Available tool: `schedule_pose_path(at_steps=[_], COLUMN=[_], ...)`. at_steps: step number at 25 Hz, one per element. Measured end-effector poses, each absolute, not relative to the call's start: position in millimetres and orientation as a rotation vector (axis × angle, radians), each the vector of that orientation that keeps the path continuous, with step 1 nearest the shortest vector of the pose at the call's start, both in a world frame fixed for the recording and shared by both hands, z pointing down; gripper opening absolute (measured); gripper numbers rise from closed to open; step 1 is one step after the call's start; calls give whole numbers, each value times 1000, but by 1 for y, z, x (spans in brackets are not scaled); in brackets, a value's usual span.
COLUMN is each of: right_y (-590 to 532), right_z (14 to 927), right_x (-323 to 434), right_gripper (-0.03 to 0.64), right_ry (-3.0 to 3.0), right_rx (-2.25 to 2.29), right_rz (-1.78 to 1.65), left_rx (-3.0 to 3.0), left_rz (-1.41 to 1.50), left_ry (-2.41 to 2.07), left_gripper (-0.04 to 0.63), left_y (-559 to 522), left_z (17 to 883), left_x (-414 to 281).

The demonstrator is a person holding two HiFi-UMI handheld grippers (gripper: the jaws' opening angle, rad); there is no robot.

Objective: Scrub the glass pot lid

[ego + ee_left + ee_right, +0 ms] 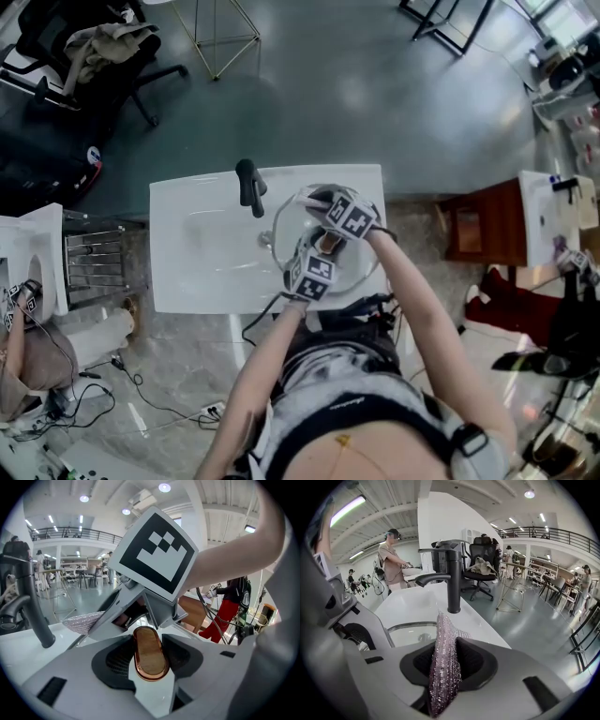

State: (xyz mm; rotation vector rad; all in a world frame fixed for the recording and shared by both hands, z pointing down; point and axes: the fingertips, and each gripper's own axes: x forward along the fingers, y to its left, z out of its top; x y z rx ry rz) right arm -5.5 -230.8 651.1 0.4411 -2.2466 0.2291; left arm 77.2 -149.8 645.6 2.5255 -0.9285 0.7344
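Note:
The glass pot lid (367, 262) lies over the sink basin in the white counter (197, 244). My left gripper (312, 276) comes in from the near side and is shut on the lid's copper-rimmed oval knob (150, 652), which sits between its two dark pads. My right gripper (350, 217) hovers over the lid's far side, just beyond the left one, and is shut on a silvery mesh scrub cloth (444, 660). The cloth's free end (85, 620) sticks out past the right gripper's jaws. In the right gripper view the lid's metal rim (410, 626) curves below the cloth.
A black faucet (249, 187) stands at the counter's back edge, left of the lid, close to the right gripper (445, 663). A brown wooden stool (480, 225) stands right of the counter. A metal rack (96, 261) stands at its left. Cables lie on the floor.

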Motion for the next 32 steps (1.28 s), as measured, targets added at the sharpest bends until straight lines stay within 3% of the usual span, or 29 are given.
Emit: schedule_pose_path(at_steps=[16,32], right_y=[-212,-216], right_z=[652,649], right_x=[-41,-40], right_gripper=[94,95], right_ry=[-2373,-2315], right_rx=[37,166], right_rz=[217,163], left_rx=[2522,2522], left_rz=[737,742], left_ry=[-925,-924], left_gripper=[186,186], left_y=[-148,-148], left_z=[645,647], left_x=[77,76])
